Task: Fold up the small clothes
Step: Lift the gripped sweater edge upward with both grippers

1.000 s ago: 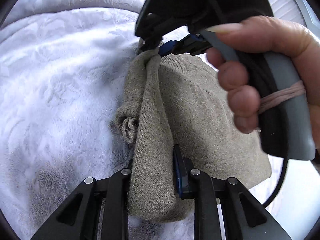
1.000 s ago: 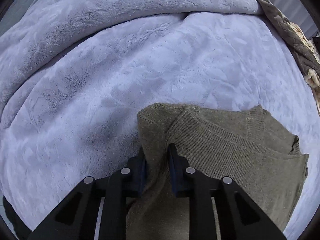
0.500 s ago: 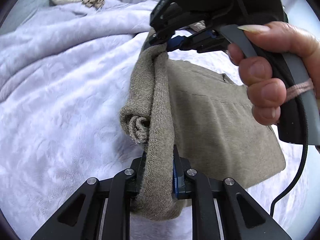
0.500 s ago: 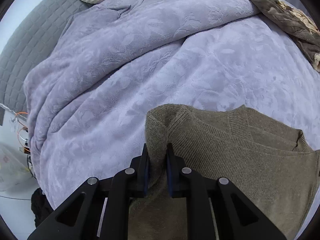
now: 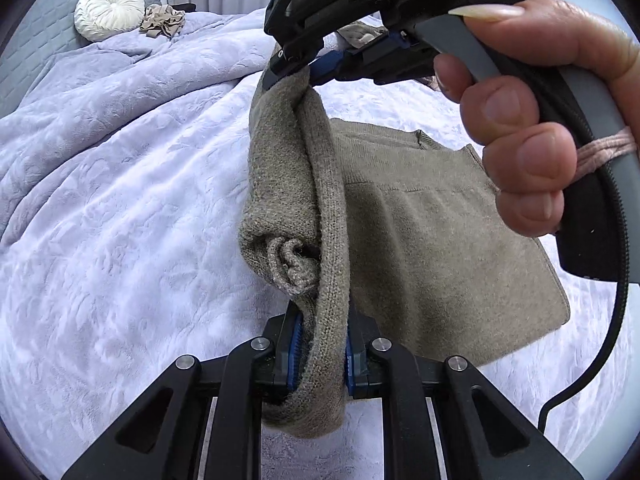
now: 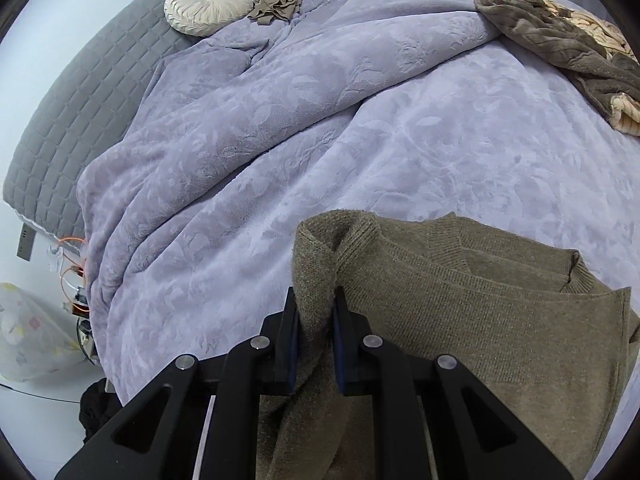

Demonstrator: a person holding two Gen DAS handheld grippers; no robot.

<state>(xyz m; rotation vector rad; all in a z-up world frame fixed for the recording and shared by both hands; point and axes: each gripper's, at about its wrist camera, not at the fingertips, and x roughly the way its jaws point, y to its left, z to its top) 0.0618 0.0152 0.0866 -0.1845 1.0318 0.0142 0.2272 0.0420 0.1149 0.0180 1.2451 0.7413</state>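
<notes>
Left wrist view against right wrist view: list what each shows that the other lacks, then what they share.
Only the left wrist view shows the person's hand on the right gripper, and the left gripper, both clamped on one bunched sweater edge. Only the right wrist view shows the brown fleece blanket, the floor clutter with orange cables and a plastic bag. Both show the olive knit sweater, lilac bedspread, round cream cushion and crumpled beige garment.
</notes>
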